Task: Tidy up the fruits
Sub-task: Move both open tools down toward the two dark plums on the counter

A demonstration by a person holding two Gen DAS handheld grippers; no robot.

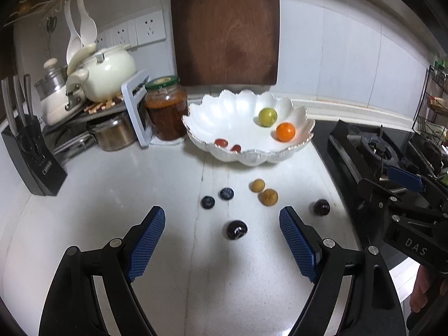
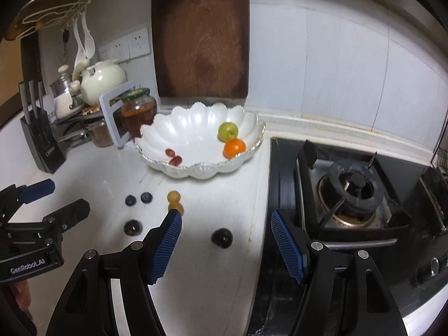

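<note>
A white scalloped bowl [image 1: 296, 112] [image 2: 193, 172] stands at the back of the counter and holds a green fruit [image 1: 267, 116] [image 2: 228, 131], an orange [image 1: 285, 131] [image 2: 234, 147] and two small red fruits [image 1: 221, 142] [image 2: 175, 160]. On the counter lie two blueberries [image 1: 226, 193] [image 2: 146, 197], two tan longans [image 1: 268, 196] [image 2: 173, 196] and two dark cherries [image 1: 236, 230] [image 2: 222, 238]. My left gripper [image 1: 221, 218] is open and empty above one cherry. My right gripper [image 2: 225, 219] is open and empty above the other cherry [image 1: 321, 207].
A jar [image 1: 166, 112] of red preserve, pots, a kettle [image 1: 107, 74] and a knife block [image 1: 30, 156] crowd the left back. A wooden board [image 1: 224, 28] leans on the wall. A black gas stove [image 2: 352, 193] borders the counter on the right.
</note>
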